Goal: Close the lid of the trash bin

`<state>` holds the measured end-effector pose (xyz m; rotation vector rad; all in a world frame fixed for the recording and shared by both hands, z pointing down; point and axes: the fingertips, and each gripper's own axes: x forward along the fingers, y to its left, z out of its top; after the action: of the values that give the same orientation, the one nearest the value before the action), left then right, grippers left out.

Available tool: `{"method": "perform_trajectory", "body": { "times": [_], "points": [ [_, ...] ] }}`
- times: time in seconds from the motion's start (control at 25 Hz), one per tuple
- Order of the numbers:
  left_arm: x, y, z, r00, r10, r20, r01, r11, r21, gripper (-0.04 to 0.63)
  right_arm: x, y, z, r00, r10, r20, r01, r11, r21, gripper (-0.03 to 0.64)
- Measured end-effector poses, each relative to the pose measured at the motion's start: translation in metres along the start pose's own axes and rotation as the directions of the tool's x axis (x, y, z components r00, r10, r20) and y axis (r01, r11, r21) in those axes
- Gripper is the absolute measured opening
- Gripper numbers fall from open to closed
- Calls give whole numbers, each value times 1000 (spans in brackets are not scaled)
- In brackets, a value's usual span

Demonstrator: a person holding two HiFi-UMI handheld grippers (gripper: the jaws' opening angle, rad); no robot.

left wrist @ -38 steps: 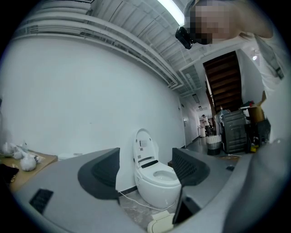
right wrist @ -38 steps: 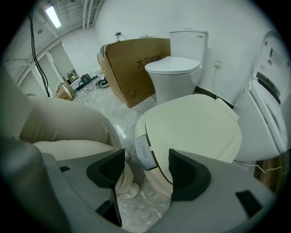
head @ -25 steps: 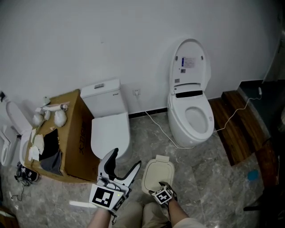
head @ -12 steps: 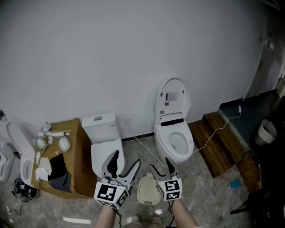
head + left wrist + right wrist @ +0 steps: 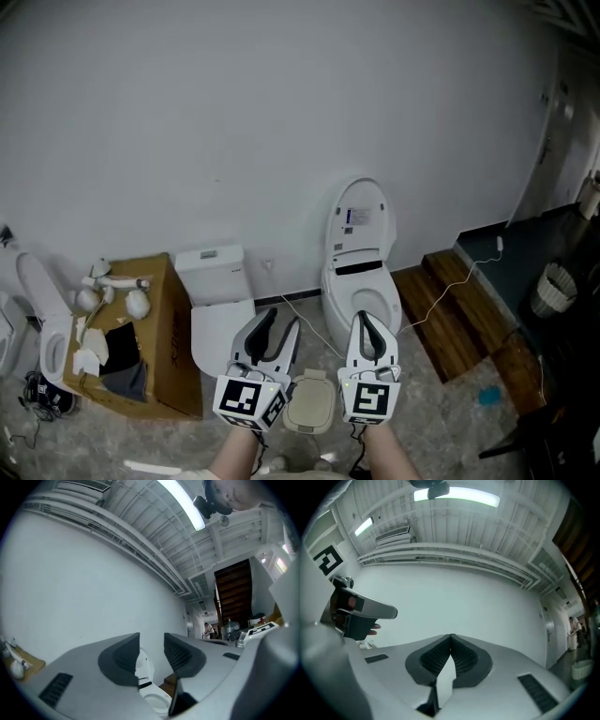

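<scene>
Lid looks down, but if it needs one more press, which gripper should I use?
Right, marginally. The right gripper has its jaws together, a blunt tip for pressing; on the left gripper they are closing on nothing. Both flank the trash bin evenly, pointing at the wall.

Beige trash bin [image 5: 309,424] stands upright, lid [image 5: 310,399] closed.

A ceiling tube lamp [image 5: 457,496] is lighting the room evenly, glaring slightly. Below the lamp, the white wall [image 5: 234,141] is carrying only soft shadows. Gripper views are bending and darkening at the corners.
</scene>
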<state>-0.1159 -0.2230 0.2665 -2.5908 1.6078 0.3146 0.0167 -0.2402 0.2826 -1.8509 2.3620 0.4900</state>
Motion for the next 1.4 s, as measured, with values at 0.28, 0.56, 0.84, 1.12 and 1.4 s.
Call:
{"method": "perform_trajectory", "body": {
  "times": [0.28, 0.56, 0.84, 1.12, 1.4],
  "points": [
    [-6, -3, 6, 999, 24, 29, -25, 999, 20, 0, -10, -7, 17, 1000, -6, 21, 6, 1000, 10, 10],
    [-3, -3, 12, 999, 27, 33, -29, 999, 45, -2, -7, -1, 48, 994, 24, 109, -26, 1000, 16, 11],
    [-1, -1, 14, 999, 31, 31, -33, 998, 51, -2, -4, 3, 63, 987, 23, 162, -32, 998, 51, 10],
    [0, 4, 16, 999, 41, 34, -43, 998, 55, -2, -1, 5, 60, 988, 39, 152, -45, 998, 33, 10],
    [3, 6, 13, 998, 45, 35, -46, 997, 56, -2, 1, 4, 56, 989, 38, 144, -44, 998, 37, 9]
  ]
}}
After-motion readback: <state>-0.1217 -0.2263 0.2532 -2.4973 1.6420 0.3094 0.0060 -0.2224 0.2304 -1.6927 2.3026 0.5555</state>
